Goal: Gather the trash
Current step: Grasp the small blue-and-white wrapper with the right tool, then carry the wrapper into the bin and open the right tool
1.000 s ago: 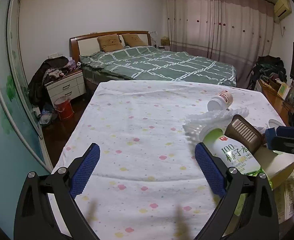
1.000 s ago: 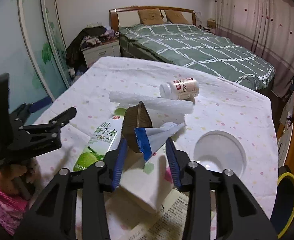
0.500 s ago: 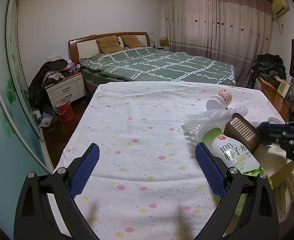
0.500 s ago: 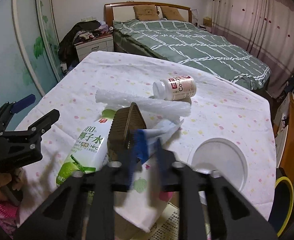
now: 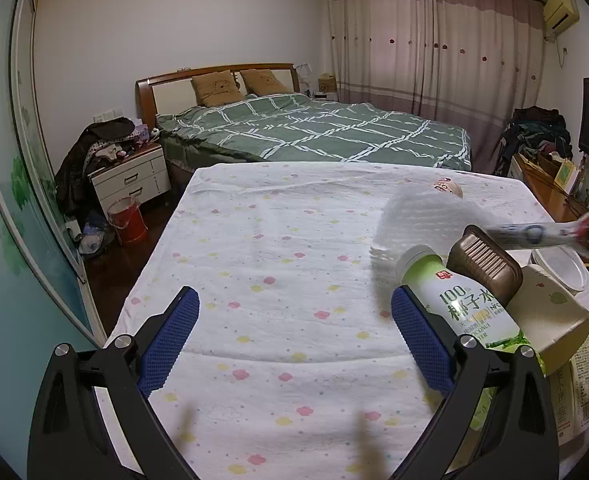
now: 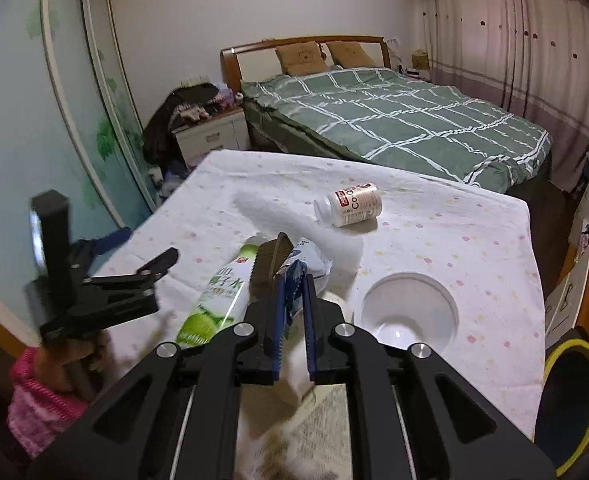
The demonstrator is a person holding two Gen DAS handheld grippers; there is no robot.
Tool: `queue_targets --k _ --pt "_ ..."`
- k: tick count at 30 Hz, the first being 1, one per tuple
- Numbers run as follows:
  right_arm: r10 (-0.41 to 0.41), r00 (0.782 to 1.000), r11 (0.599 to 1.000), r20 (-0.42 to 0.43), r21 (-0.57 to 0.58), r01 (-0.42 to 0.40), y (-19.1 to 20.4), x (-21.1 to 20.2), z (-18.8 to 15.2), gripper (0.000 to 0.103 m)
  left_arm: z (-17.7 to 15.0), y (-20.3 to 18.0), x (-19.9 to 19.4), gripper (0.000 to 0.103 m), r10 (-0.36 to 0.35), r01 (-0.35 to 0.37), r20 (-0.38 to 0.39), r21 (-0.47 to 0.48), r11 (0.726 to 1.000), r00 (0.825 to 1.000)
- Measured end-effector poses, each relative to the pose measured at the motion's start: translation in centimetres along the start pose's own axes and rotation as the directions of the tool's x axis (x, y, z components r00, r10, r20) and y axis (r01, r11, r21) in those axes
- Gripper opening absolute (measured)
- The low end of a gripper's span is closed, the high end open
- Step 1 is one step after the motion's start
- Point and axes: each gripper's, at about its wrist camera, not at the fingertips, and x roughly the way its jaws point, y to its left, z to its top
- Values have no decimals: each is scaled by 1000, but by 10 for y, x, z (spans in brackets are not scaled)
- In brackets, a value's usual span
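Right gripper (image 6: 293, 300): jaws closing, pads pinching blue-white wrapper (image 6: 308, 258); wrapper's long axis runs straight ahead of fingertips, off worktop (image 6: 446, 224). Bottle (image 6: 218, 296) just left, bowl (image 6: 410, 312) right, bin (image 6: 570, 396) far right. Left gripper (image 5: 294, 344) released, holds nothing, farther away.

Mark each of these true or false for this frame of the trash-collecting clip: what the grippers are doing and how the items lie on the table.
1. The right gripper has a blue-and-white wrapper between its closing jaws. True.
2. The left gripper grips the green bottle. False: its jaws stand open and empty, the bottle beside them.
3. The small white bottle stands upright. False: it lies on its side.
4. A white round lid rests on the tablecloth. True.
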Motion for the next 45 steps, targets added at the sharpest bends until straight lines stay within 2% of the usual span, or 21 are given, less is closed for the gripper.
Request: queue_targets --k 5,8,10,13,18,24,27,32,37,40,45 --pt "20 1000 999 24 50 -21 -16 -34 -12 9 0 -1 0 95 0 0 2 2 1000 1000" --pt "-10 998 997 57 83 6 -28 -56 -21 9 0 -1 0 95 0 -1 5 4 1000 1000" --pt "-52 995 992 82 122 42 -45 -73 -29 9 0 -1 -1 95 1 -1 7 3 1000 1000" --pt "-158 981 973 112 188 136 -73 -97 -43 9 0 -1 -2 95 3 -3 11 4 1000 1000" --pt "-353 932 894 86 323 310 -138 -123 -75 9 0 -8 -11 95 -4 3 38 24 1000 999" --pt "-484 875 781 -28 438 446 -215 -125 -116 9 0 -30 -45 95 -65 63 61 41 997 996" --pt "-510 856 738 -79 472 483 -245 -118 -136 9 -2 -49 -67 95 -114 110 63 65 992 992" --pt "-522 842 693 -138 508 513 -284 -102 -162 9 -10 -94 -96 95 -215 209 33 142 968 976" --pt "-530 832 672 -164 518 530 -301 -91 -176 10 -21 -143 -115 95 -293 287 -9 233 929 956" --pt "-530 831 663 -167 530 529 -309 -91 -182 11 -24 -163 -117 95 -323 321 -36 256 912 946" --pt "-519 842 670 -149 541 509 -309 -97 -185 19 -29 -190 -123 95 -350 353 -66 286 891 935"
